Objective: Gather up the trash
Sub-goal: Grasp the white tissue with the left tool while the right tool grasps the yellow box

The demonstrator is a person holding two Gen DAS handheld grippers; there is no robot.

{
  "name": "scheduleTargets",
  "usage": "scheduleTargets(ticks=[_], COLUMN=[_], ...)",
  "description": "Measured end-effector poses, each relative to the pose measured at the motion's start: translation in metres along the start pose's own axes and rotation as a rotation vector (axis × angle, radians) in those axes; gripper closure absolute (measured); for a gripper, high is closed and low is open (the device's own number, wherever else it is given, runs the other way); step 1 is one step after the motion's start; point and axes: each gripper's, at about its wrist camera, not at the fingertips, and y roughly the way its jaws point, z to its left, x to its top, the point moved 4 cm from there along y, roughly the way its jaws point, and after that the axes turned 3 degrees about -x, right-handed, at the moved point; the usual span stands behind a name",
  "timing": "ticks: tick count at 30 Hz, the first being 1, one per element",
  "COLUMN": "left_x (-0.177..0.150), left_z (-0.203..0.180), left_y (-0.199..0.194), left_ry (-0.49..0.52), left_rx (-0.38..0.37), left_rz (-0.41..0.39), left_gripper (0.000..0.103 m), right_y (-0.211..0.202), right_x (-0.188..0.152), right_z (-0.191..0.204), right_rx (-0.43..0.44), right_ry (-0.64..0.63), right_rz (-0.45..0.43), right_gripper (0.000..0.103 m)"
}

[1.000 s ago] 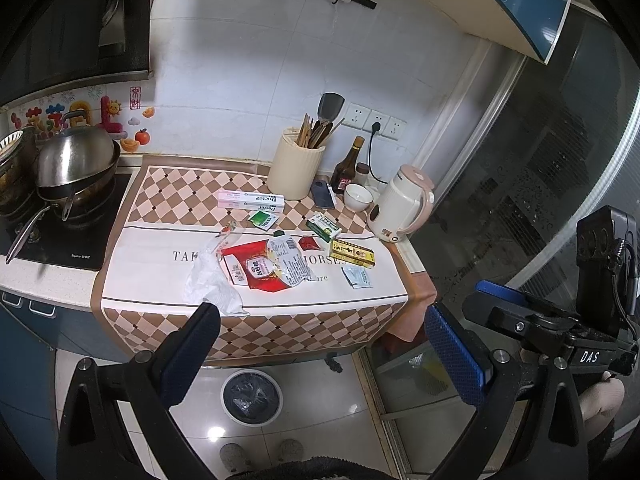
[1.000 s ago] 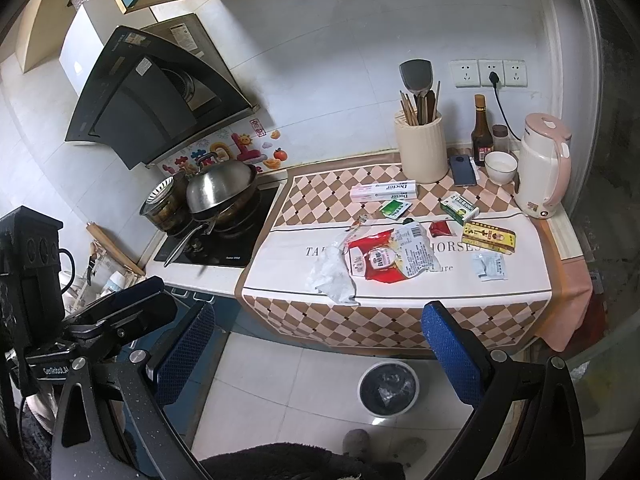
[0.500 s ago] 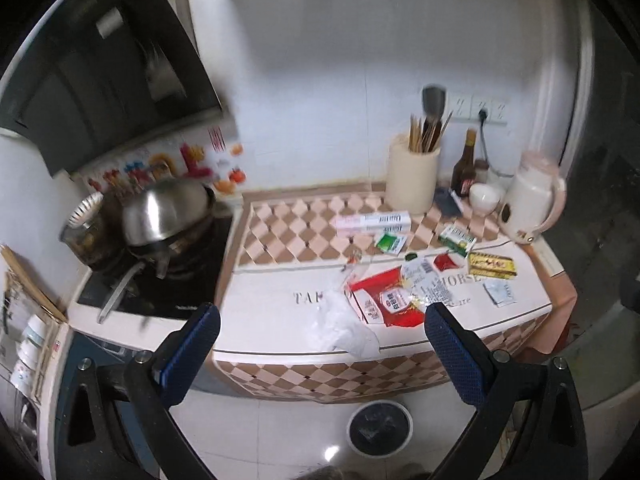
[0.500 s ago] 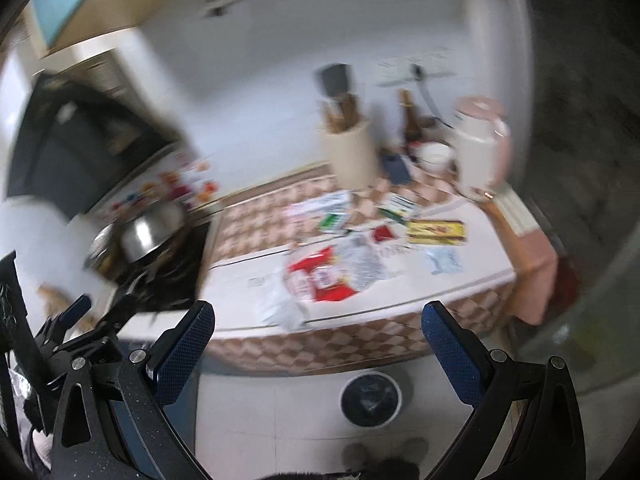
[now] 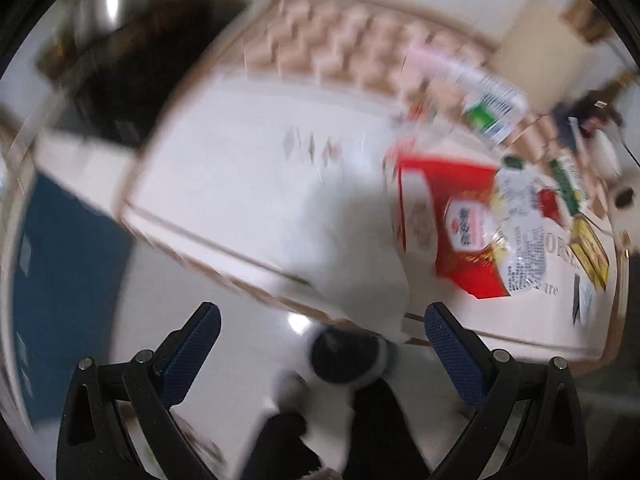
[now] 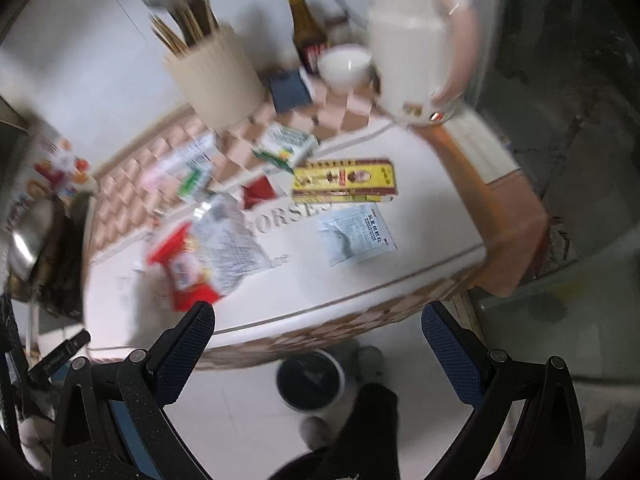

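Note:
Litter lies on a counter covered by a checked cloth [image 6: 420, 216]: a red wrapper [image 5: 452, 216] [image 6: 184, 268], a clear printed bag [image 6: 232, 244], a yellow packet [image 6: 344, 180], a pale blue sachet [image 6: 356, 234], a green-and-white box [image 6: 290, 142] and a crumpled white tissue [image 5: 352, 236] at the front edge. A dark waste bin [image 6: 310, 380] [image 5: 346, 354] stands on the floor below. My left gripper [image 5: 320, 344] is open, just short of the tissue. My right gripper [image 6: 318, 340] is open above the bin, near the counter's front edge. Both views are blurred.
At the back stand a cream utensil holder [image 6: 218, 76], a brown bottle [image 6: 306, 28], a white bowl [image 6: 344, 66] and a white-and-pink kettle [image 6: 416, 44]. A steel pot [image 6: 28, 240] sits on the hob at left. A person's dark trouser legs [image 6: 368, 432] stand by the bin.
Both grippers have swung down and forward toward the counter, so the trash now looms much larger. Both stay open with nothing held.

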Motion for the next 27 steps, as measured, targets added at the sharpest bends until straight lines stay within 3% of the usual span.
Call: scheduleTargets(ticks=[3, 5, 6, 7, 9, 10, 11, 16, 18, 20, 22, 27], left_x=[0.005, 0.009, 0.010, 0.014, 0.019, 0.021, 0.022, 0.022, 0.022, 0.021, 0.019, 0.027], left_z=[-0.009, -0.014, -0.017, -0.018, -0.025, -0.030, -0.036, -0.068, -0.077, -0.079, -0.078, -0.067], left_y=[0.042, 0.069, 0.080, 0.077, 0.076, 0.073, 0.072, 0.066, 0.059, 0.044, 0.026, -0.009], left_ry=[-0.065, -0.098, -0.119, -0.164, -0.169, -0.173, -0.163, -0.087, -0.091, -0.110, -0.138, -0.156], left_rx=[0.025, 0.066, 0.079, 0.068, 0.082, 0.081, 0.083, 0.124, 0.103, 0.071, 0.022, -0.019], left_rz=[0.053, 0.075, 0.087, 0.032, 0.012, -0.002, -0.001, -0.021, -0.031, -0.043, -0.057, -0.131], left_gripper=[0.014, 0.039, 0.039, 0.050, 0.065, 0.089, 0.100, 0.102, 0.102, 0.102, 0.102, 0.102], right_y=[0.055, 0.092, 0.109, 0.121, 0.148, 0.166, 0.177, 0.237, 0.242, 0.243, 0.242, 0.228], right_x=[0.029, 0.049, 0.058, 0.064, 0.077, 0.086, 0.091, 0.111, 0.119, 0.123, 0.126, 0.131], right_z=[-0.003, -0.002, 0.000, 0.003, 0.013, 0.018, 0.020, 0.035, 0.036, 0.036, 0.038, 0.041], right_rx=[-0.046, -0.098, -0.124, -0.146, -0.193, -0.226, -0.242, -0.329, -0.286, -0.226, -0.206, -0.046], right_ry=[-0.102, -0.201, -0.249, -0.289, -0.397, -0.465, -0.504, -0.724, -0.721, -0.700, -0.696, -0.582], right_rz=[0.084, 0.130, 0.151, 0.169, 0.196, 0.209, 0.222, 0.304, 0.313, 0.329, 0.294, 0.273], right_gripper=[0.000, 0.000, 0.000, 0.000, 0.000, 0.000, 0.000, 0.000, 0.006, 0.021, 0.027, 0.035])
